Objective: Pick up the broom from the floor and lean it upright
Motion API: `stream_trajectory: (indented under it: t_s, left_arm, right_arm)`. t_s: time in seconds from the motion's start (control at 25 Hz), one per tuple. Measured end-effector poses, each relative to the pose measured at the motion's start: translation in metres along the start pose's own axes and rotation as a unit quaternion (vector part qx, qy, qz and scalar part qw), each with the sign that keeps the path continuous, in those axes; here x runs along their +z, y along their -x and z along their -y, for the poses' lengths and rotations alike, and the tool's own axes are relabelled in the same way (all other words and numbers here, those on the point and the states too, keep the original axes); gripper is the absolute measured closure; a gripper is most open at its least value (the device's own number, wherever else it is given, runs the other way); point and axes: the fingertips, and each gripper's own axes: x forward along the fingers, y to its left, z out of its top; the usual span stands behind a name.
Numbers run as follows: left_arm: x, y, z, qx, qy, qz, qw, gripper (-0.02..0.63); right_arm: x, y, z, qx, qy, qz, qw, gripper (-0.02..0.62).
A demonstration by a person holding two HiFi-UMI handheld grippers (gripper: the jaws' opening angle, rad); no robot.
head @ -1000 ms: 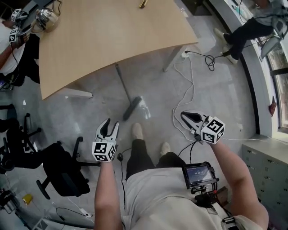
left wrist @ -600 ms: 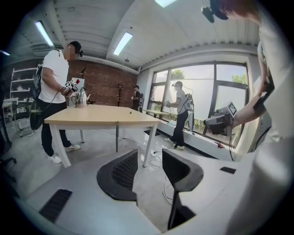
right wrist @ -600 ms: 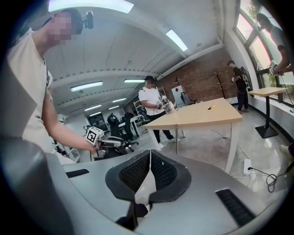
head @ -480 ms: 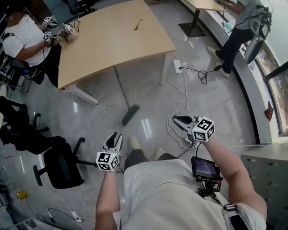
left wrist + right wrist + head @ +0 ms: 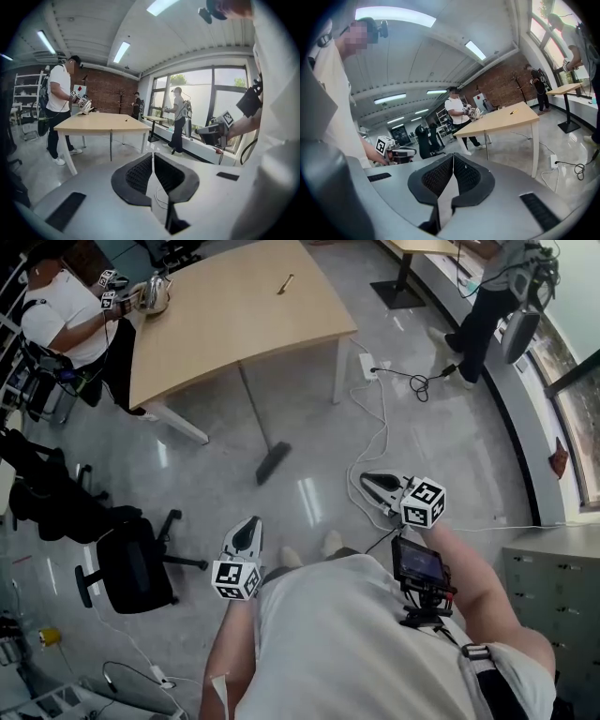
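The broom (image 5: 262, 432) stands slanted in the head view: its dark head (image 5: 273, 463) rests on the grey floor and the top of its handle meets the edge of the wooden table (image 5: 234, 320). Both grippers hang well short of it, close to my body. My left gripper (image 5: 250, 525) is closing, its tips touching with nothing between them (image 5: 152, 155). My right gripper (image 5: 367, 480) is shut and empty too (image 5: 453, 155). The broom does not show in either gripper view.
A black office chair (image 5: 131, 563) stands at the left. White cables (image 5: 378, 442) and a power strip (image 5: 366, 365) lie on the floor right of the broom. One person (image 5: 61, 320) stands at the table's far left, another (image 5: 487, 301) by the window. A grey cabinet (image 5: 553, 582) is at the right.
The left jaws went from wide open to closed. Both grippers drew back from the broom toward my body, and the view pulled away from the floor. The broom has not moved.
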Motion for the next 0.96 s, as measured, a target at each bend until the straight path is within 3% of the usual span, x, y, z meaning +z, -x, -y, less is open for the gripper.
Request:
stream_trajectory:
  t_s: [0.24, 0.56, 0.72, 0.96]
  left_arm:
    - [0.020, 0.018, -0.019, 0.017, 0.028, 0.034, 0.9989, 0.591]
    - [0.035, 0.018, -0.017, -0.006, 0.009, 0.043, 0.9990, 0.594]
    - [0.053, 0.016, -0.036, 0.000, 0.004, 0.059, 0.9982, 0.595]
    - [0.051, 0.004, -0.020, -0.008, 0.009, 0.045, 0.9989, 0.595]
  right_arm:
    - [0.021, -0.019, -0.027, 0.010, 0.009, 0.027, 1.000, 0.578]
    - [0.040, -0.041, -0.045, 0.017, 0.028, 0.028, 0.999, 0.578]
    - [0.059, -0.064, -0.046, 0.030, 0.044, 0.036, 0.998, 0.578]
    - [0.065, -0.045, -0.042, 0.026, 0.037, 0.028, 0.999, 0.578]
